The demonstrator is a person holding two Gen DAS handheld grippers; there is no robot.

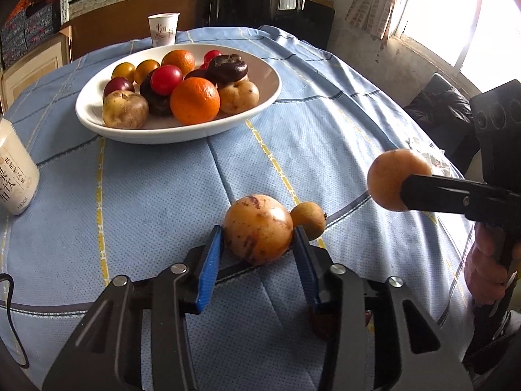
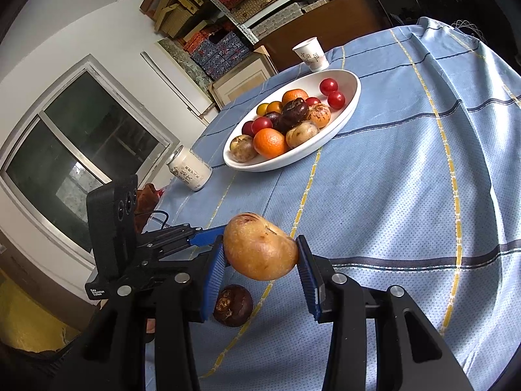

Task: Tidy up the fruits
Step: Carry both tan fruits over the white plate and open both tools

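Note:
A speckled yellow-brown fruit (image 1: pixel 254 224) rests on the blue tablecloth, and my left gripper (image 1: pixel 258 229) has a blue pad pressed against each side of it. A small tan fruit (image 1: pixel 307 216) lies just behind it. At the right, my right gripper (image 1: pixel 403 192) holds a round tan fruit (image 1: pixel 390 176) in the air. In the right wrist view that gripper (image 2: pixel 260 242) is shut on the tan fruit (image 2: pixel 260 254), which hides the left gripper's fruit. A dark brown fruit (image 2: pixel 232 304) lies on the cloth below. The white bowl (image 1: pixel 263 68) (image 2: pixel 350 81) holds several fruits.
A white drink can (image 1: pixel 16 169) (image 2: pixel 190 171) stands left of the bowl and a paper cup (image 1: pixel 162 29) (image 2: pixel 311 53) behind it. A person's hand (image 1: pixel 485 260) grips the right tool. The table's edge drops off to the right. Shelves and a window ring the room.

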